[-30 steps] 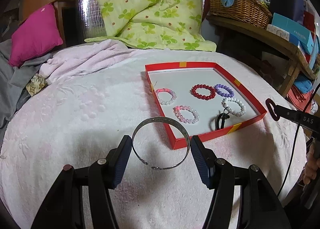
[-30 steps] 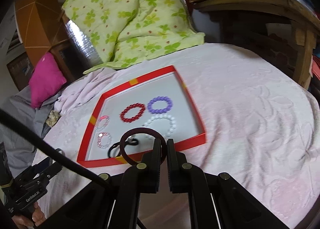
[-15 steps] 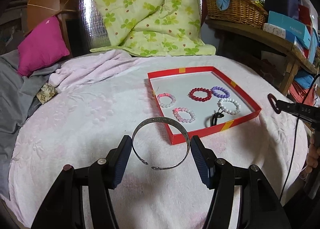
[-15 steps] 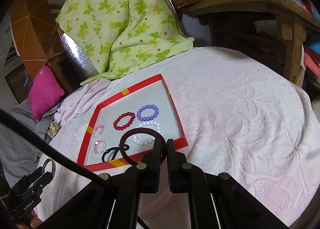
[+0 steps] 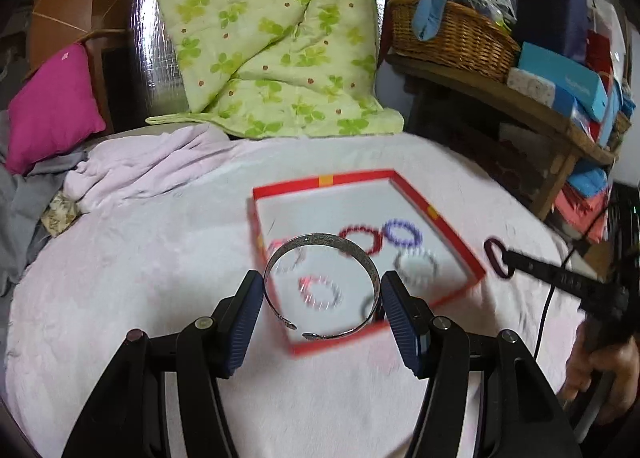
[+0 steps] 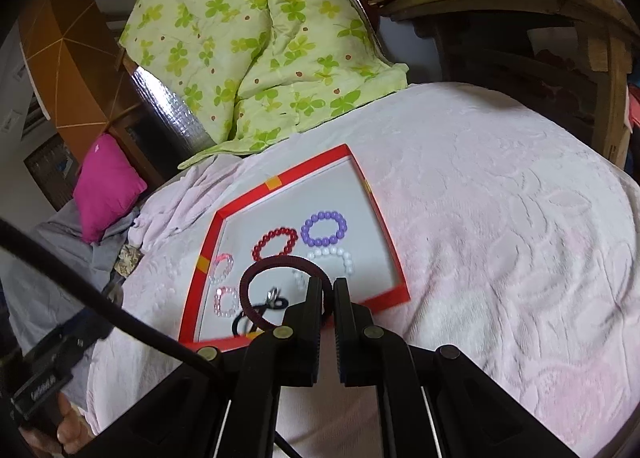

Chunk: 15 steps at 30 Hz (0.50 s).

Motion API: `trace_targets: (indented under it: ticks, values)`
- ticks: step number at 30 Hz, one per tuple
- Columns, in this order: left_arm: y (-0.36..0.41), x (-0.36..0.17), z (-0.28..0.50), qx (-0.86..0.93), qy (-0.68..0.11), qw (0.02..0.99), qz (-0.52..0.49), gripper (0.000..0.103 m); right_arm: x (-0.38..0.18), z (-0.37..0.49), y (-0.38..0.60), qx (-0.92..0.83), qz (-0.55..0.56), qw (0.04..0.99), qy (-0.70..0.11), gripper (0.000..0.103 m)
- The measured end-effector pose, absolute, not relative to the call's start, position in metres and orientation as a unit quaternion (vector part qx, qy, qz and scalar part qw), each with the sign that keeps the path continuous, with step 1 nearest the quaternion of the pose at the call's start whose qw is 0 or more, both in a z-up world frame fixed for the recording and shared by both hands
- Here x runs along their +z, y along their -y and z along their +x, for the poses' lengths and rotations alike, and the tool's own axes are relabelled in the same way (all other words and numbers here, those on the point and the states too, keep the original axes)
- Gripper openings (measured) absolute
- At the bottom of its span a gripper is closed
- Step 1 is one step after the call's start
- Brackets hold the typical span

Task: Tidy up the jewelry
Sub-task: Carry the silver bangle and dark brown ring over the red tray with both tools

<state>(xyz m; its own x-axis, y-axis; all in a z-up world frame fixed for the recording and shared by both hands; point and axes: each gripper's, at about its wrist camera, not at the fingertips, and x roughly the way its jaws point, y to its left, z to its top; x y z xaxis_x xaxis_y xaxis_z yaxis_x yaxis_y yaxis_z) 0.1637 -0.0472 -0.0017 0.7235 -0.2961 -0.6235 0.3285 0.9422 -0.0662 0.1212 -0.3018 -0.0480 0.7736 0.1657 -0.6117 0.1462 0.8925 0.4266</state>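
My left gripper [image 5: 322,292] is shut on a silver cuff bangle [image 5: 320,242], its pads pressing the bangle's two sides, and it hovers above the near corner of the red tray [image 5: 452,234]. Inside the tray lie several bead bracelets: dark red [image 6: 276,244], purple [image 6: 324,227], white [image 6: 334,258], pink ones [image 6: 224,300], plus a black hair tie [image 6: 248,322]. My right gripper [image 6: 328,290] is shut on a dark maroon ring bracelet [image 6: 260,274], held over the tray's near edge [image 6: 384,300]. In the left wrist view the right gripper [image 5: 508,258] shows at the right with that ring at its tip.
The tray rests on a pale pink blanket [image 6: 500,225] covering a bed. A green clover quilt [image 5: 272,37] and a magenta pillow [image 5: 52,105] lie behind. A wooden shelf with a wicker basket [image 5: 452,37] and boxes stands at the right. A hand [image 5: 600,374] grips the right tool.
The left gripper has risen and moved toward the tray with the bangle, which now overlaps the tray's near corner. The right gripper has tilted a little and still holds the ring.
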Motion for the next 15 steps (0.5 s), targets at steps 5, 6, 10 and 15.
trace_targets:
  ticks: [5, 6, 10, 15]
  values:
    - [0.068, -0.012, 0.195, -0.159, -0.332, 0.93, 0.014, 0.062, -0.044, 0.152, 0.307, -0.002, 0.228, 0.914, -0.335, 0.006]
    - [0.072, -0.018, 0.201, -0.162, -0.337, 0.927, 0.013, 0.062, -0.043, 0.161, 0.307, -0.001, 0.225, 0.915, -0.336, 0.006]
    - [0.08, -0.041, 0.216, -0.174, -0.361, 0.916, 0.014, 0.062, -0.046, 0.194, 0.306, 0.003, 0.221, 0.913, -0.342, 0.006]
    - [0.092, -0.06, 0.23, -0.197, -0.376, 0.905, 0.038, 0.062, -0.053, 0.231, 0.303, 0.005, 0.21, 0.911, -0.354, 0.006]
